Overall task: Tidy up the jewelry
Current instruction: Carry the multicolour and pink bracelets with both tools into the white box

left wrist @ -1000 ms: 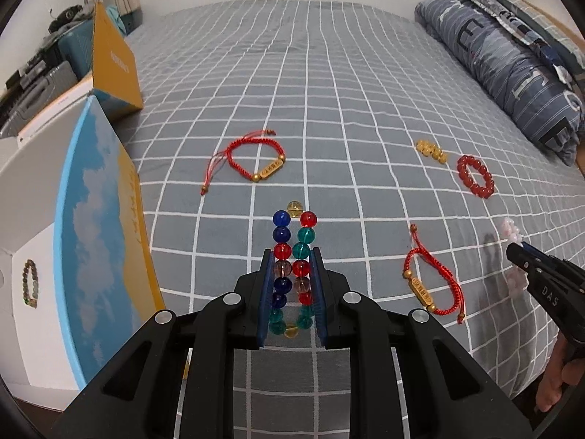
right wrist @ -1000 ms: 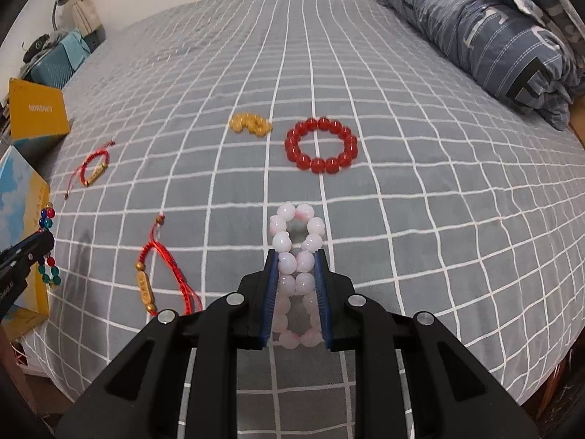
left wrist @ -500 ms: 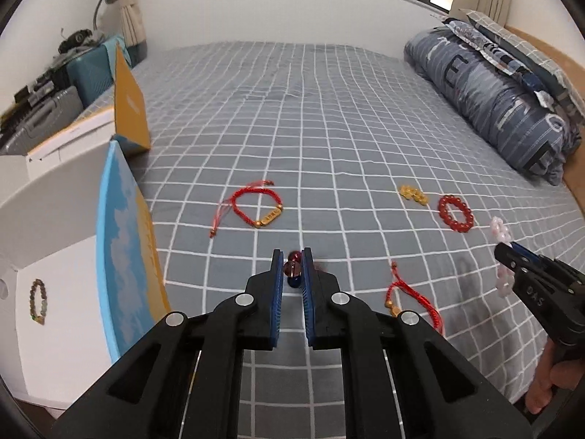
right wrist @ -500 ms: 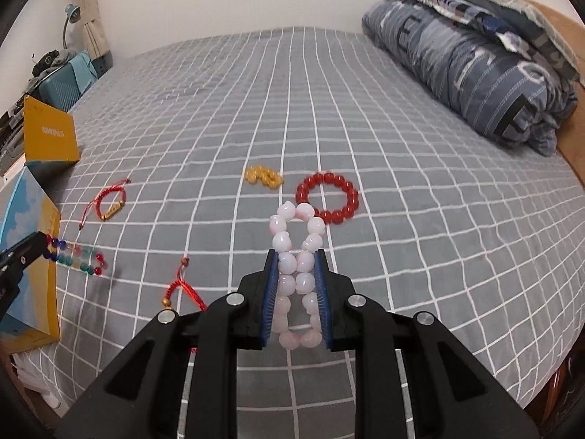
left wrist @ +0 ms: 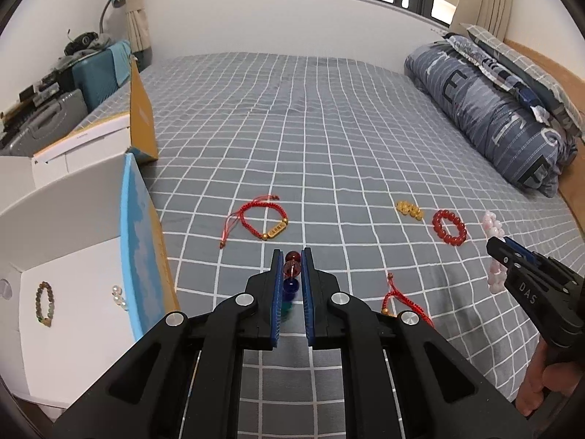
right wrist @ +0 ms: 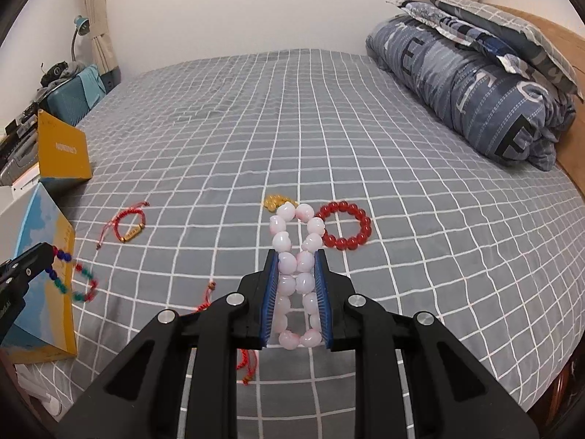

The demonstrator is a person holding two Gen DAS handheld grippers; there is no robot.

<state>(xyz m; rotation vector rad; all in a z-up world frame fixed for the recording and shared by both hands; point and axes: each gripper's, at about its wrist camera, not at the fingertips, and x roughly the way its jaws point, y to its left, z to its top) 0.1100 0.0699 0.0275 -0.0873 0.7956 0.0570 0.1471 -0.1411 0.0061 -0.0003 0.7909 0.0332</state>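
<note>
the left gripper [left wrist: 291, 256] is clenched on a string of glossy multicoloured glass beads [left wrist: 291, 269], lifted above the grey checked bed [left wrist: 329, 139]; the right gripper [right wrist: 297, 254] grasps a loop of smooth, rounded pale-pink beads [right wrist: 295, 248] — also held above the sheet.

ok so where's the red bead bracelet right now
In the right wrist view the red bead bracelet lies flat on the grey checked bedspread, just right of the small amber bead cluster and beyond the pink bead bracelet clamped in the right gripper.
</note>
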